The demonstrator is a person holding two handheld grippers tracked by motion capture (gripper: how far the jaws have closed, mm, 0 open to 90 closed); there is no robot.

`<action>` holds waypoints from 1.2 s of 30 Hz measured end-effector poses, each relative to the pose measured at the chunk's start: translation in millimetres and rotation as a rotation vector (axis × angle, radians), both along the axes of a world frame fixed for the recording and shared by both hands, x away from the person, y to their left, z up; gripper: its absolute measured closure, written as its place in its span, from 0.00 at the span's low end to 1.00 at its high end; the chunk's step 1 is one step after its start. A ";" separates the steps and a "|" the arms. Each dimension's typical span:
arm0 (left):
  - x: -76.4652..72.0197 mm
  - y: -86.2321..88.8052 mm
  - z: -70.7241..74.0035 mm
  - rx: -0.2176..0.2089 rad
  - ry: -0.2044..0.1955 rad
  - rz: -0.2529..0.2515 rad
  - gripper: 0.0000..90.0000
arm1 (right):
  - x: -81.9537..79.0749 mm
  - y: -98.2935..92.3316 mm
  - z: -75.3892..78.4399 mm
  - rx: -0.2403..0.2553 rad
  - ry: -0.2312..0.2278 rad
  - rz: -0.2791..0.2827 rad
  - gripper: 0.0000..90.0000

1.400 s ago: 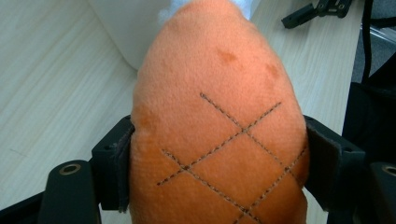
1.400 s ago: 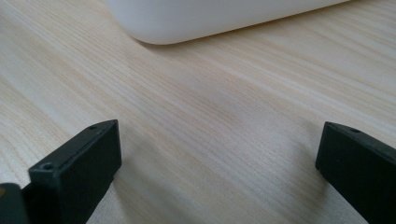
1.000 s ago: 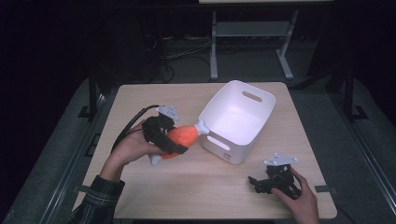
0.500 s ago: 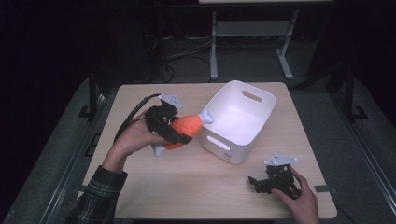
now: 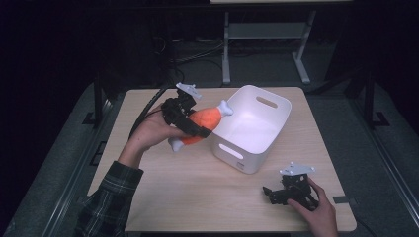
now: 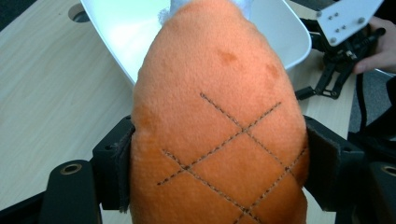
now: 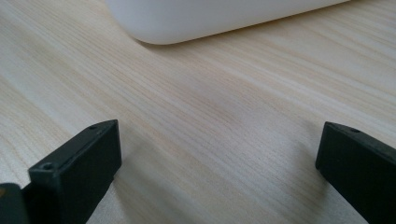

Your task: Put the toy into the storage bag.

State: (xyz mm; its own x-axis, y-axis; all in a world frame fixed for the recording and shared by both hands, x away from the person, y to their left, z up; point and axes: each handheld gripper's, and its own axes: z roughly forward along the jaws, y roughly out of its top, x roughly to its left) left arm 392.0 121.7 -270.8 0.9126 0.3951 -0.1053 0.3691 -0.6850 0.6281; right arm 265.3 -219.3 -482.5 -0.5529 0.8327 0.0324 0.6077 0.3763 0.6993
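The left gripper holds an orange plush drumstick toy with white bone ends between its fingers, lifted above the light wooden tabletop, its tip at the rim of the white plastic bin with handle slots. The right gripper rests on the tabletop near the bin, fingers wide apart with nothing between them.

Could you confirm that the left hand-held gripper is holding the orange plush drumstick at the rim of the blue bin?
Not quite: the bin is white, not blue, as the high view shows. The left hand-held gripper does hold the orange plush drumstick at its rim.
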 end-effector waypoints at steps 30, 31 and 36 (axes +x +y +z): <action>51.5 -75.0 5.2 0.027 -0.036 0.084 0.26 | 0.0 0.0 0.0 -0.001 0.000 0.001 0.00; 52.8 -76.9 4.6 0.028 -0.034 0.087 0.26 | 0.0 0.0 0.0 -0.001 0.000 0.000 0.00; 61.8 -88.2 -2.1 0.016 -0.031 0.126 0.26 | -0.1 0.1 0.1 0.000 0.001 0.000 0.00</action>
State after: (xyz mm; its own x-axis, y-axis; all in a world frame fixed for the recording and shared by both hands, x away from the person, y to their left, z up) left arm 453.8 33.5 -272.9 0.8583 0.5083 -0.0706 0.4335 -0.6446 0.6298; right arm 265.2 -219.3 -482.5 -0.5525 0.8329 0.0334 0.6088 0.3758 0.6987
